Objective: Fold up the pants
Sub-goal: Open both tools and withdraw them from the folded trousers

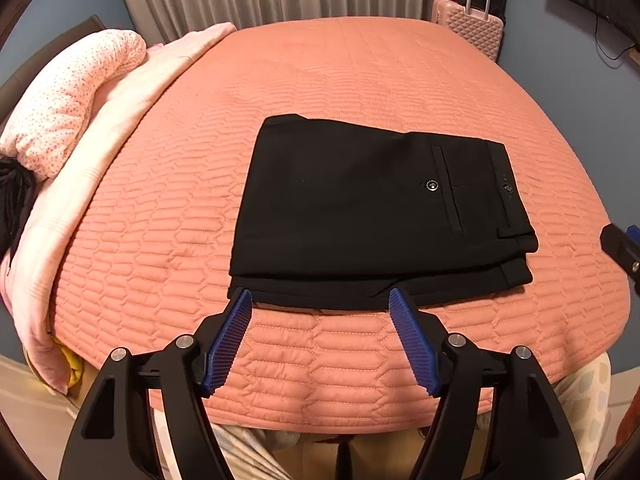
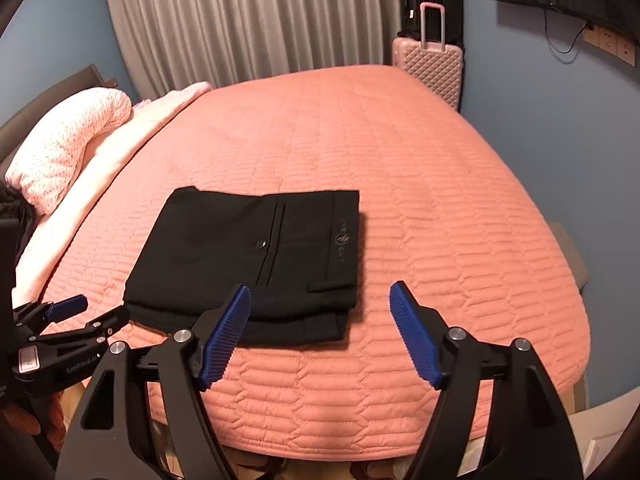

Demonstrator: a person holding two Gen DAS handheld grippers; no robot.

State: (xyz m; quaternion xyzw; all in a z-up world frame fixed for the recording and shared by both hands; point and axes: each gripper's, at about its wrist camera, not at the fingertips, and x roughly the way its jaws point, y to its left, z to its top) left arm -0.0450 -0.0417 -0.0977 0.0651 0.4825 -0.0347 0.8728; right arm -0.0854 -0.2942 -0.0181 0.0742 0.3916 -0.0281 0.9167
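Black pants (image 1: 372,208) lie folded into a compact rectangle on the salmon quilted bed (image 1: 340,72), waistband and back pocket on top at the right. In the left wrist view my left gripper (image 1: 320,300) hovers open just in front of the fold's near edge, nothing between its blue pads (image 1: 228,344). In the right wrist view the pants (image 2: 248,256) lie left of centre. My right gripper (image 2: 320,296) is open above their near right corner, holding nothing. The left gripper (image 2: 72,316) shows at the left edge there, and the right gripper's tip (image 1: 624,244) shows at the right edge of the left wrist view.
A pink dotted pillow (image 1: 68,96) and a pale folded blanket (image 1: 120,120) lie along the bed's left side. A pink suitcase (image 2: 432,60) and a black one (image 2: 432,0) stand behind the bed by grey curtains (image 2: 248,16). The bed's near edge drops to the floor.
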